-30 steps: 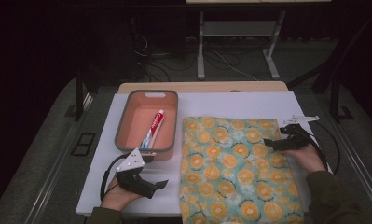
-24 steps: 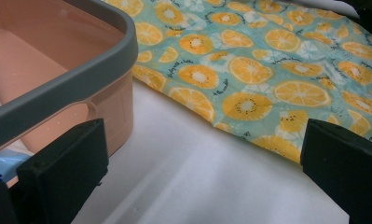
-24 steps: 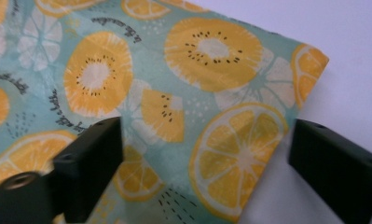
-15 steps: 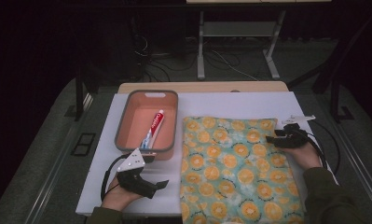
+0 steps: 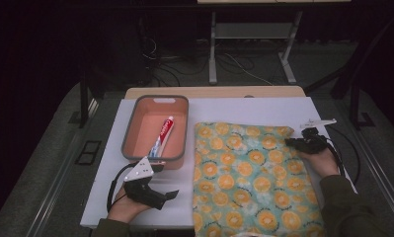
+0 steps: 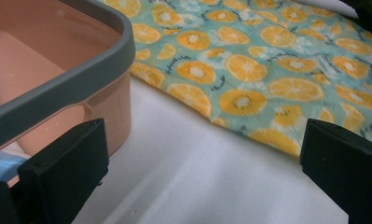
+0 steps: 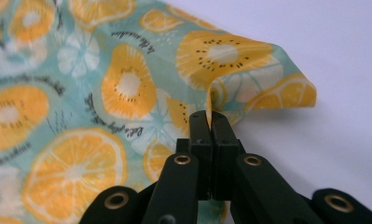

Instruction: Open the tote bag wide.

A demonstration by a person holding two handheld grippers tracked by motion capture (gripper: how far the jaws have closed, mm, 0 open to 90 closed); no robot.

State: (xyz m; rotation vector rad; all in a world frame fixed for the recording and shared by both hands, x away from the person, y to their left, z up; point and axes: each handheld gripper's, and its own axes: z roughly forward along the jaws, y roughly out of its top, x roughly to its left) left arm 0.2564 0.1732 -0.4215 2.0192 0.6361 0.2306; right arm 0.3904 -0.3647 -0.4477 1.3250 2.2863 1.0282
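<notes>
Orange-print cloth lies flat on the right half of the white table, near edge hanging off my side. Right gripper has just been closing and now pinches a raised fold at the cloth's far right corner, jaws pressed together on it, probably to lift or fold. Left gripper rests beside the cloth, jaws spread, nothing between them, just by the pink bin holding 1 toothpaste tube.

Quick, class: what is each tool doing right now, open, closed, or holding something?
Left tool: open, holding nothing.
Right tool: jaws just closed, pinching the edge of the fruit-print cloth.
</notes>
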